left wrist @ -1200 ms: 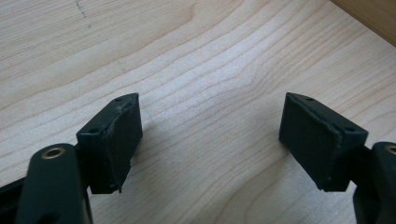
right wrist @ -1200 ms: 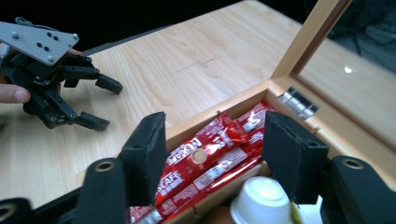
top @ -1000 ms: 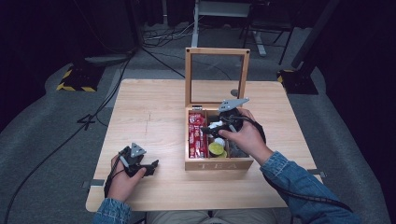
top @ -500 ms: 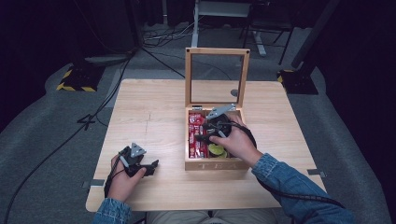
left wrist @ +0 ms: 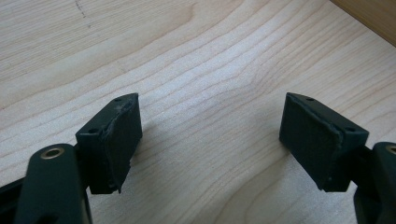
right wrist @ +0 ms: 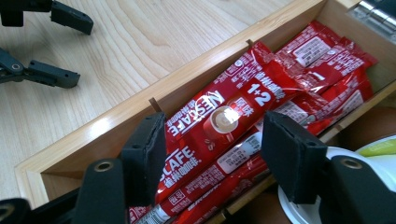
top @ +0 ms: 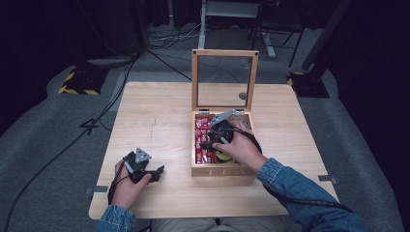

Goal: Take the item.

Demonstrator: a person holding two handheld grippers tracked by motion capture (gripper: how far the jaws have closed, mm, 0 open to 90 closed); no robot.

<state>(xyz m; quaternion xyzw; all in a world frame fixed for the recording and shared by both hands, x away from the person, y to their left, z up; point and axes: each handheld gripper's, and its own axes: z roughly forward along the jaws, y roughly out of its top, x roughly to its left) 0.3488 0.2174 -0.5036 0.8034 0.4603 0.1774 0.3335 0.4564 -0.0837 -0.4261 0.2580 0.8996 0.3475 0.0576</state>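
The right gripper (right wrist: 212,154) is held with jaws apart, clamped on nothing, over the wooden tea box (top: 223,170); the top red coffee stick (right wrist: 219,123) lies between them in the box's left compartment, its long axis running away from the gripper; the left gripper (top: 145,170), jaws apart and empty, is rested well left of the box.

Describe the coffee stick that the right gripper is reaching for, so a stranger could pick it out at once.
Start at the open wooden tea box on the table and look in its left compartment, packed with red sachets. The coffee stick lies on top of the pile, between the open jaws of the right gripper. It alone shows its front: white Nescafe lettering, a cup picture and "1+2".
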